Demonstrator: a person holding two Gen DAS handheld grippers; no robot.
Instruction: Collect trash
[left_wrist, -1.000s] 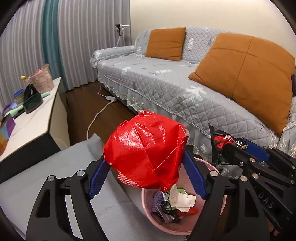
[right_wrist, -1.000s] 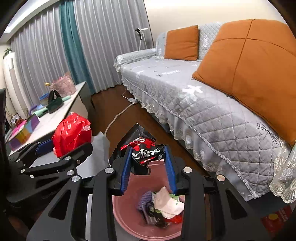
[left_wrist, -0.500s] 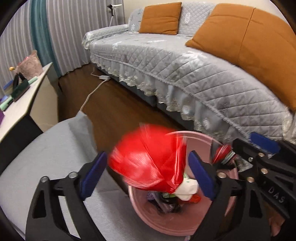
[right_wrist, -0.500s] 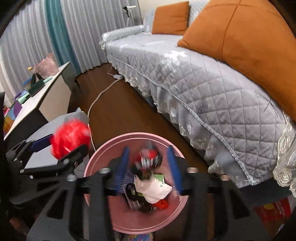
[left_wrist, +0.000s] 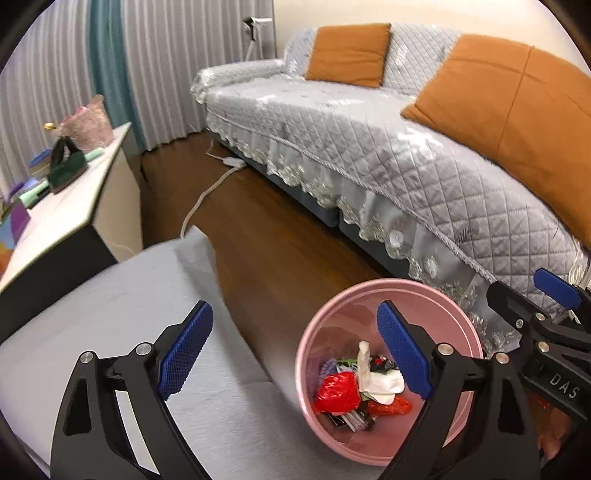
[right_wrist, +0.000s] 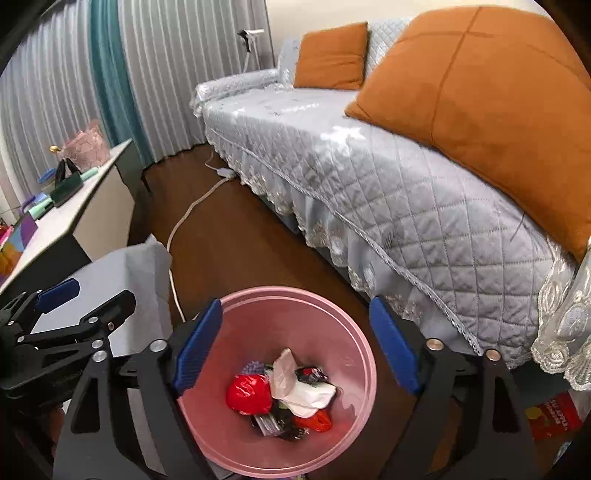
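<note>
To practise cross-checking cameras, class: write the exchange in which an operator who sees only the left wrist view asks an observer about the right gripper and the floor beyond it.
Operator: Is the right gripper holding anything?
Observer: No. The right gripper is open and empty, above the pink bin.
Operator: Anything on the floor past it?
Observer: A red printed package lies below the sofa skirt.

Black hand-held gripper (left_wrist: 295, 347), blue textured pads (left_wrist: 184, 349), silver screws, "DAS" marking.
</note>
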